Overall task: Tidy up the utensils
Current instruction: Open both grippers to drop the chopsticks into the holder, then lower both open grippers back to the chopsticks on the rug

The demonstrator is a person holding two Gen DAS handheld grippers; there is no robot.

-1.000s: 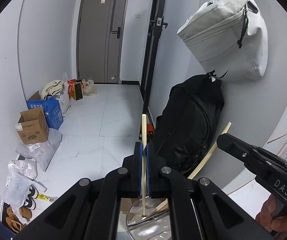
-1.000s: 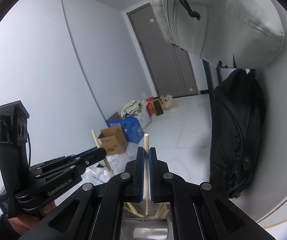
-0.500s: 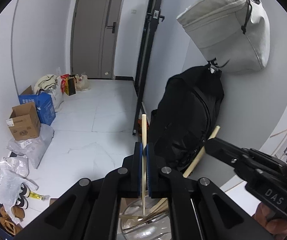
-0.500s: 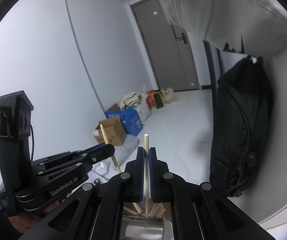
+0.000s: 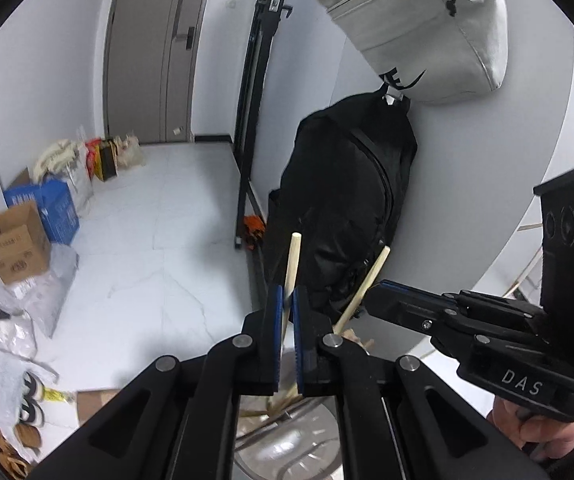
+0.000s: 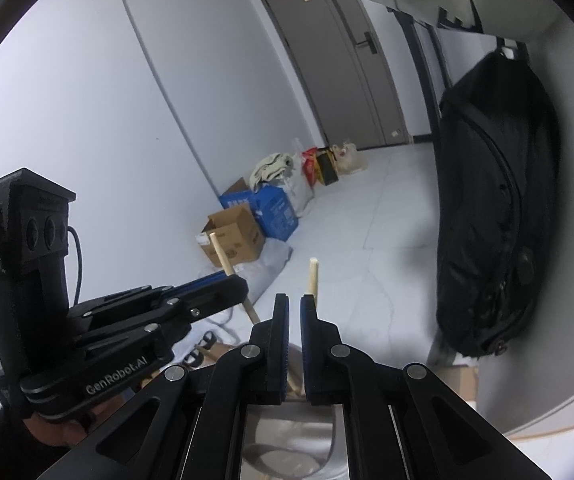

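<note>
Left gripper (image 5: 285,307) pinches a smooth round wooden chopstick (image 5: 291,268) above the shiny steel holder (image 5: 287,446) of sticks, while right gripper (image 6: 294,312) stands slightly parted beside another chopstick (image 6: 311,276).

Pale wooden chopstick (image 5: 291,261), shiny metal holder (image 5: 287,450)

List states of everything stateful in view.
left gripper, fingers shut on left chopstick
right gripper, fingers open
right chopstick, loose, leaning in metal cup
metal cup, upright, holds chopsticks
door, shut
cardboard box, flaps open
</note>
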